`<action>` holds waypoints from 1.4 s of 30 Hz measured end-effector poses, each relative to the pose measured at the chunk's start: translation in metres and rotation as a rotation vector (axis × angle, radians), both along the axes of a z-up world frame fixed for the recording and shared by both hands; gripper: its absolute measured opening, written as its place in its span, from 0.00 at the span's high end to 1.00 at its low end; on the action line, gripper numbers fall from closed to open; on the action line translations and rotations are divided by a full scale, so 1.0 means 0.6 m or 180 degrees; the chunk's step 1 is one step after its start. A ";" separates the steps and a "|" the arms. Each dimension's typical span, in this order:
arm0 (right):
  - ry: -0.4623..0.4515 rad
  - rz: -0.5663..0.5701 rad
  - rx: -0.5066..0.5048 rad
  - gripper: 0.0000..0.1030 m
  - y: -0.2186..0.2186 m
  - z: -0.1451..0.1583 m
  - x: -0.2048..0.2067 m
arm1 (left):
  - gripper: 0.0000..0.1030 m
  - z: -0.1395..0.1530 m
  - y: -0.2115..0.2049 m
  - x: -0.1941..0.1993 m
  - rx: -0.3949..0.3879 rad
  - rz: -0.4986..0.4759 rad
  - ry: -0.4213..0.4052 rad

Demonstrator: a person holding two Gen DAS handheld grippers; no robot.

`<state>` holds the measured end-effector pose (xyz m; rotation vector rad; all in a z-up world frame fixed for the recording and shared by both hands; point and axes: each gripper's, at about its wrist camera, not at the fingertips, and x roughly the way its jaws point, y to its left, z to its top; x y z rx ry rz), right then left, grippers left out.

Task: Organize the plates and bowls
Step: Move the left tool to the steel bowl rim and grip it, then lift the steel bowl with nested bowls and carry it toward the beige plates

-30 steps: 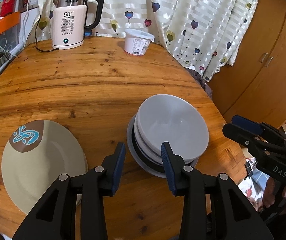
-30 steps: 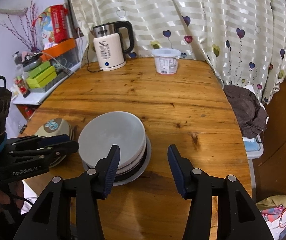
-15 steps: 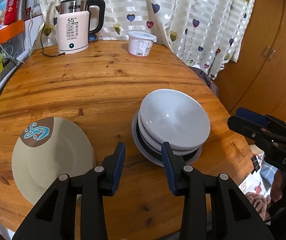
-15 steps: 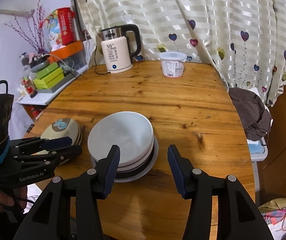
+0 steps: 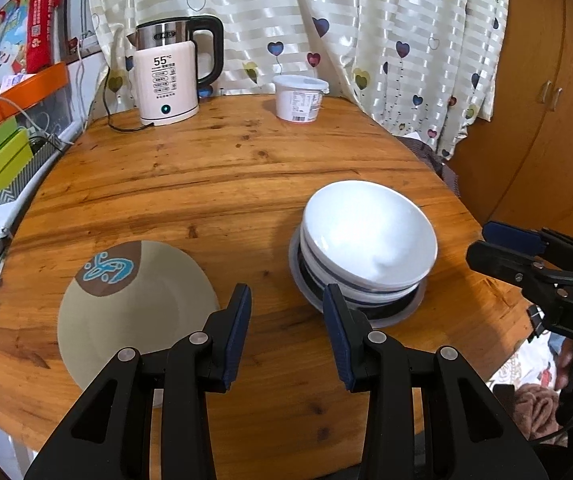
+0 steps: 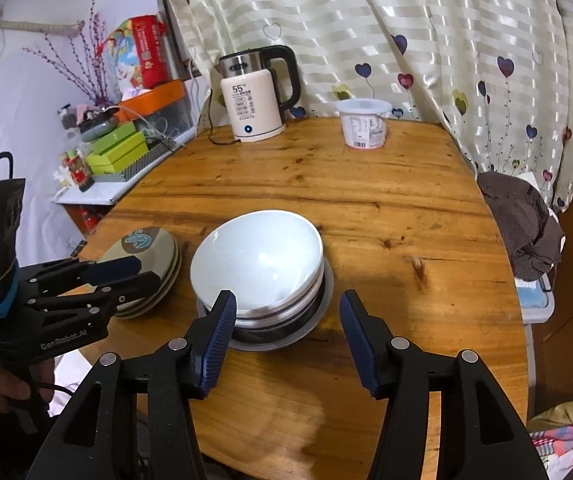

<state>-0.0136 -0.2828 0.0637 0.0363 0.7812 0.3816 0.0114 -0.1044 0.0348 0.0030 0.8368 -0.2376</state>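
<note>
From the left wrist camera, the left gripper (image 5: 286,312) hangs over the near edge of the round wooden table (image 5: 214,184), jaws apart and empty, its gap aimed at bare wood between the beige plates (image 5: 134,312) on its left and the stack of white bowls (image 5: 366,244) on its right; the bowls sit nested on a grey plate (image 5: 402,316). The right gripper shows at the far right, off the table edge. From the right wrist camera, the right gripper (image 6: 286,328) has just been opening its jaws, nothing between them, the bowl stack just ahead. Both stacks look sorted already, so this seems a pause between placements. Any next grasp calls for advancing onto a rim before clenching.
</note>
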 end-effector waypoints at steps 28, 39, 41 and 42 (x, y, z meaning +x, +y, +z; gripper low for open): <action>0.0308 -0.0134 0.0258 0.58 -0.033 -0.021 0.036 | 0.62 -0.035 0.046 0.036 -0.0394 0.0181 0.0237; 0.0521 -0.0289 0.0492 0.68 -0.069 -0.051 0.057 | 0.62 -0.061 0.062 0.059 -0.0878 0.0147 0.0513; 0.0597 -0.0321 0.0584 0.72 -0.077 -0.060 0.062 | 0.62 -0.065 0.061 0.064 -0.0965 0.0130 0.0573; 0.0637 -0.0331 0.0634 0.74 -0.080 -0.065 0.065 | 0.62 -0.067 0.060 0.065 -0.0984 0.0123 0.0586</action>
